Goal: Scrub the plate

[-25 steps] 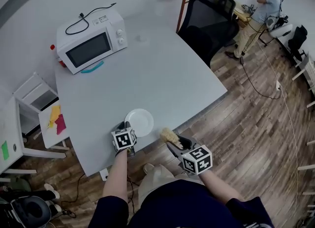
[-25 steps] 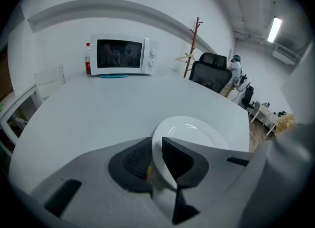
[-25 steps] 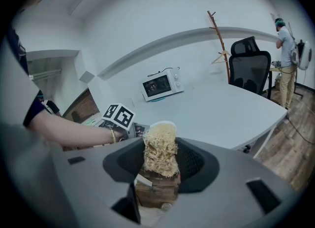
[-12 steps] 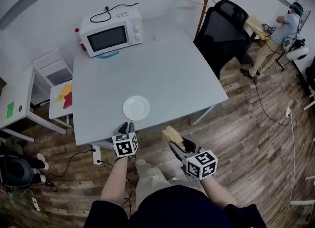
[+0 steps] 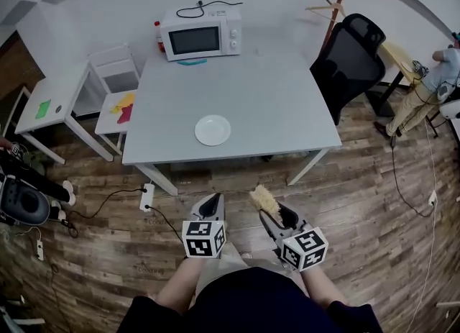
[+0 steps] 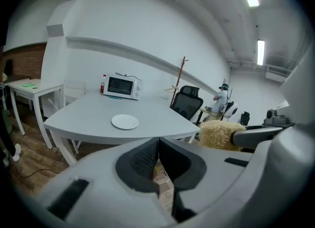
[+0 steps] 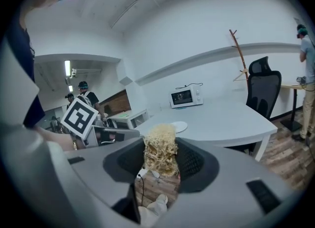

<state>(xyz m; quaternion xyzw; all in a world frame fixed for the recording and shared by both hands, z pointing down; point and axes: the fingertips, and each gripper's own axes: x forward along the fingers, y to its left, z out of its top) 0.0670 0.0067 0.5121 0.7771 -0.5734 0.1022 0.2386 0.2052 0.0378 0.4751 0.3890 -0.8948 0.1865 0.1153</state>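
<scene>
holding scrubber (image 5: 264, 198) in right gripper (image 5: 272, 211), well apart from plate (image 5: 213, 130)

The left tongs (image 5: 210, 201) have backed off the plate (image 5: 213, 129) and closed.

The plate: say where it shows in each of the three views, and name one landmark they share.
Head view: plate on the near half of the table, above picture centre.
Left gripper view: plate left of centre, on the table top.
Right gripper view: plate near centre, just right of the top of the scrubber.
Shared landmark: microwave at the table's far end, behind the plate in every view.
</scene>
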